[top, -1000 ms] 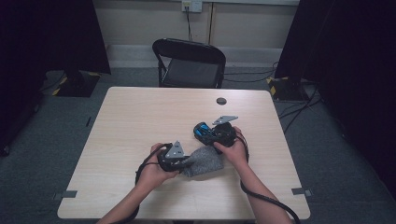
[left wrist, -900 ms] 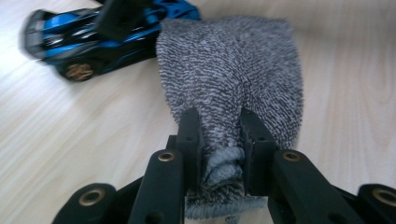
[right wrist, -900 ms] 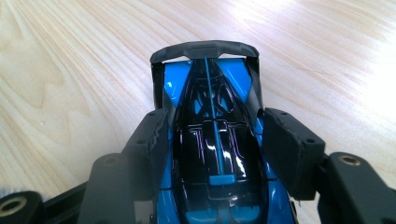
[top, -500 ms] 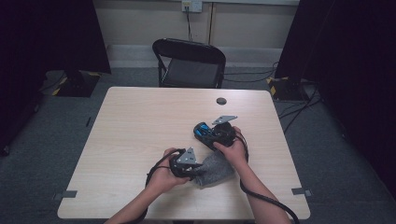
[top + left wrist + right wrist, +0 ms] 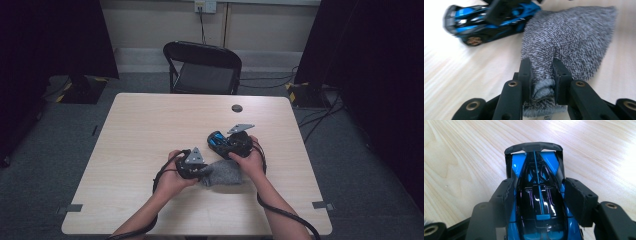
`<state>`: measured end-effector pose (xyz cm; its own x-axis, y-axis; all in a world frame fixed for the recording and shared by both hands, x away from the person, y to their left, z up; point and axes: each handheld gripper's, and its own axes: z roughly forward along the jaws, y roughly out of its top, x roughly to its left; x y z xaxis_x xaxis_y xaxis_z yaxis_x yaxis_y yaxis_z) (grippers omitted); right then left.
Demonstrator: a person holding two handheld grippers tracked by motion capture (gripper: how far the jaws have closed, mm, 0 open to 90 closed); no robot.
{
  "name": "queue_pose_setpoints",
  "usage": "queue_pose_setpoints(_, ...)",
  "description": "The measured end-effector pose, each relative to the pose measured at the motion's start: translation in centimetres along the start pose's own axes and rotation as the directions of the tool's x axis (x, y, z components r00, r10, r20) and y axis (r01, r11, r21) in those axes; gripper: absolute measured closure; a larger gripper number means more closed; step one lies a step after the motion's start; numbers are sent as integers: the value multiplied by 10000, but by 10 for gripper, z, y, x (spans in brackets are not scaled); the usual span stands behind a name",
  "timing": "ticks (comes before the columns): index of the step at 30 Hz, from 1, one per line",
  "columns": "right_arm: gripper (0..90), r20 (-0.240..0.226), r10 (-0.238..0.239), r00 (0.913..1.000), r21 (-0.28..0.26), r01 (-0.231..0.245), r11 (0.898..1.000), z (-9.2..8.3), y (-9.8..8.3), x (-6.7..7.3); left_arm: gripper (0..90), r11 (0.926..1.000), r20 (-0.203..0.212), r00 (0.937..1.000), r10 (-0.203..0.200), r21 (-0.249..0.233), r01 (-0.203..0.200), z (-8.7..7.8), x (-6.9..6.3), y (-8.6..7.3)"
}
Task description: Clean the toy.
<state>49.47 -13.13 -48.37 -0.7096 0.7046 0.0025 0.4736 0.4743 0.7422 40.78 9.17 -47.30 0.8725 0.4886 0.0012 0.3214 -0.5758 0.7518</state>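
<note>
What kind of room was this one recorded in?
Probably a recording room or lab, not a home: a bare wooden table, one black folding chair, black curtains at both sides, grey carpet and taped floor cables.

My high camera sits above my side of the bench (image 5: 150, 130), looking forward and down, well back. The left tongs' (image 5: 541, 72) camera looks along its jaws, very close to a grey sock (image 5: 574, 37). The right tongs' (image 5: 539, 200) camera peers close over a blue toy car (image 5: 536, 170). All three views share the car, beside the sock.
</note>
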Motion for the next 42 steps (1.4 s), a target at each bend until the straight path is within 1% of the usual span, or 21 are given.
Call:
queue_pose_setpoints(3,419,7,23,10000,-40,-23,10000,0,-1,0,728,9997,-239,9994,-244,-11,244,0,9,-1)
queue_pose_setpoints(7,419,-10,23,10000,-56,-23,10000,0,-1,0,729,9993,-528,9979,-383,16,384,-1,18,-2)
queue_pose_setpoints(13,419,-14,16,10000,-97,-16,10000,0,-1,0,729,9983,-1009,9932,-587,-52,585,-3,30,-4)
queue_pose_setpoints(15,419,-29,43,10000,-121,-44,9999,0,-1,-1,729,9971,-1094,9910,-766,-115,758,-3,34,-5)
queue_pose_setpoints(21,419,-22,9,10000,-111,-9,9999,0,-1,-1,729,9963,-1524,9846,-856,-75,854,-6,45,-7)
queue_pose_setpoints(25,419,-16,2,10000,-120,-3,9999,0,-1,0,729,9952,-1623,9819,-976,-72,978,-7,50,-8)
queue_pose_setpoints(27,419,-22,-2,10000,-128,2,9999,0,-1,-1,729,9956,-1728,9805,-934,-63,937,-8,52,-8)
queue_pose_setpoints(29,419,-24,-3,10000,-147,3,9999,0,-2,-1,729,9955,-1866,9779,-946,-83,947,-9,54,-9)
queue_pose_setpoints(31,419,-25,7,10000,-145,-7,9999,0,-2,0,729,9945,-1929,9756,-1044,-131,1038,-10,56,-10)
queue_pose_setpoints(36,419,-36,-10,10000,-190,9,9998,0,-2,-1,730,9933,-2252,9674,-1158,-211,1140,-15,63,-14)
queue_pose_setpoints(40,419,-34,-6,10000,-170,5,9999,0,-2,-1,729,9908,-2515,9584,-1352,-374,1300,-19,70,-17)
queue_pose_setpoints(42,419,-29,-23,10000,-190,23,9998,0,-2,-1,729,9892,-2737,9507,-1457,-537,1362,-21,72,-19)
